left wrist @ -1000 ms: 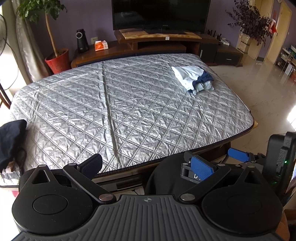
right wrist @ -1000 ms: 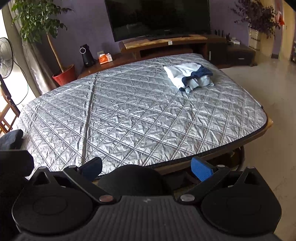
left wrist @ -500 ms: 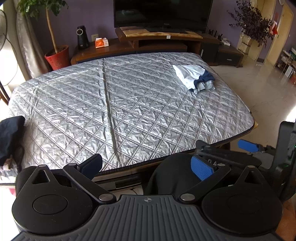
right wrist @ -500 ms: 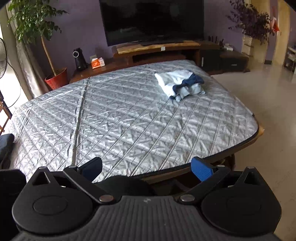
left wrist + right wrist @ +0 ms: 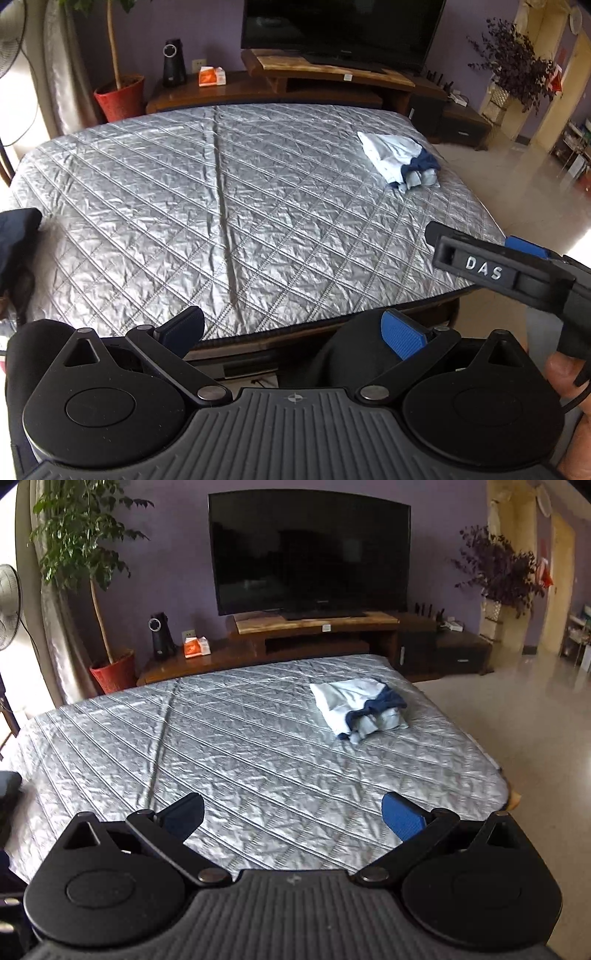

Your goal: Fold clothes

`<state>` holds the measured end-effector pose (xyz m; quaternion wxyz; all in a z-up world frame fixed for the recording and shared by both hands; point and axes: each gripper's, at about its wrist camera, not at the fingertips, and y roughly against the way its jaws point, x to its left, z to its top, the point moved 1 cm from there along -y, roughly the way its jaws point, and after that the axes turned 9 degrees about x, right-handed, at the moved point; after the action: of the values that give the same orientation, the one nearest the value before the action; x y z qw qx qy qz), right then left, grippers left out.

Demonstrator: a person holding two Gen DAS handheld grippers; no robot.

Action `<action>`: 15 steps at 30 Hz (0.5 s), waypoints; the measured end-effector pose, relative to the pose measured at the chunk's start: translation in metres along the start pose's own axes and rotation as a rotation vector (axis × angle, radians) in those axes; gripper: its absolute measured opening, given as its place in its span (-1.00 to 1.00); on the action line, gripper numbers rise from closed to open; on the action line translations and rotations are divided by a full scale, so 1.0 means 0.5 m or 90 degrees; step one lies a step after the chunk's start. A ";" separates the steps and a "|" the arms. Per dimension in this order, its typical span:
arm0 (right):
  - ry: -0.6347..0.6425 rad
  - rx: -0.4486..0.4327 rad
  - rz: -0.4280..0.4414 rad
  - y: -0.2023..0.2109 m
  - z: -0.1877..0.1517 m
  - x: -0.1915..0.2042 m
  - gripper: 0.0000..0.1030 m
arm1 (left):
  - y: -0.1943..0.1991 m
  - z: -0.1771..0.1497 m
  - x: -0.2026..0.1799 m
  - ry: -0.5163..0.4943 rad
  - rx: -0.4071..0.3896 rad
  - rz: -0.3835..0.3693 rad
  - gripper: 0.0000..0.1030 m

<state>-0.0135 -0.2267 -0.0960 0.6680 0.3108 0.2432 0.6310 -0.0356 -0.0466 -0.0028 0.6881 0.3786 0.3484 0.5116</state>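
Observation:
A folded white and pale-blue garment with a navy part (image 5: 400, 160) (image 5: 360, 709) lies on the far right of the silver quilted bed cover (image 5: 221, 206) (image 5: 240, 753). My left gripper (image 5: 291, 332) hangs open over the bed's near edge, nothing between its fingers. My right gripper (image 5: 291, 812) is open too, held above the near part of the bed, well short of the garment. In the left wrist view the right gripper (image 5: 484, 258) shows at the right edge, raised over the bed's corner, with a hand under it. Dark clothing (image 5: 16, 236) lies at the left edge.
Behind the bed stand a wooden TV bench (image 5: 317, 627) with a large TV (image 5: 310, 554), a black speaker (image 5: 160, 637) and an orange tissue pack (image 5: 197, 647). A potted tree in a red pot (image 5: 112, 672) is at the back left. Tiled floor (image 5: 535, 716) opens to the right.
The right gripper has risen and moved forward over the bed, so the TV wall now fills its view. In the left view it rose at the right. Both stayed open.

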 end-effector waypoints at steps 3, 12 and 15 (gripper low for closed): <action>-0.026 0.000 0.020 -0.015 -0.001 -0.004 0.98 | 0.001 -0.005 0.014 0.001 -0.053 0.020 0.99; -0.051 0.086 0.039 -0.144 -0.046 0.006 0.97 | -0.030 0.002 0.071 0.044 -0.083 0.060 0.99; -0.038 0.116 0.038 -0.169 -0.051 0.018 0.77 | -0.052 -0.002 0.096 0.071 -0.068 0.057 0.99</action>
<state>0.0274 -0.2158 -0.1739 0.6248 0.3959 0.2706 0.6161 -0.0137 -0.0048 -0.0306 0.6634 0.3275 0.3409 0.5800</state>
